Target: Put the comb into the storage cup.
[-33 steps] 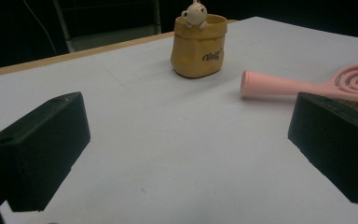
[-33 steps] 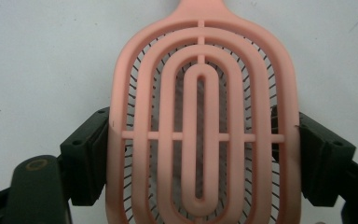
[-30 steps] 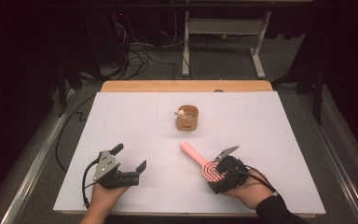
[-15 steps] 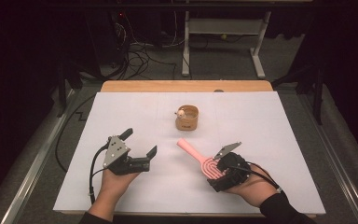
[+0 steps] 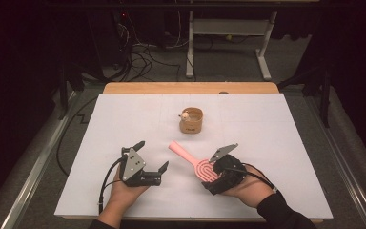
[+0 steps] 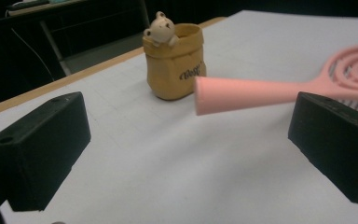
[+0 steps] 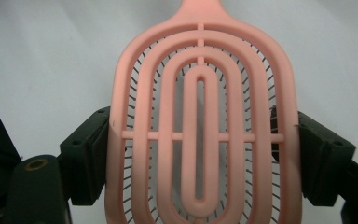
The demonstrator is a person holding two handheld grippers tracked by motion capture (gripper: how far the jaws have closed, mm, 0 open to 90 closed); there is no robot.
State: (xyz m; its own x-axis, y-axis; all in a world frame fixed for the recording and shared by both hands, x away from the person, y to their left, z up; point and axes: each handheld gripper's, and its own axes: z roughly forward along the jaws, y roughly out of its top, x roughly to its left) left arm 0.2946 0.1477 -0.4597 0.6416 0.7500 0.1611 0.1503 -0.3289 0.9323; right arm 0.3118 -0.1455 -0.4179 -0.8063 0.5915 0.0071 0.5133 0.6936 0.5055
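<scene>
Pink brush (image 5: 198, 163) clamped, right claw (image 5: 218, 168) (palm underneath).

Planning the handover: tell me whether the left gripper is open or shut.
Open. The left gripper shows its two black jaws wide apart, nothing between them; the pink brush handle floats ahead.

Left gripper (image 5: 151, 156) moved away from near-left corner of table (image 5: 124, 109), toward its middle and pink hairbrush (image 5: 190, 160); brush handle tip now shifted slightly leftward.
</scene>
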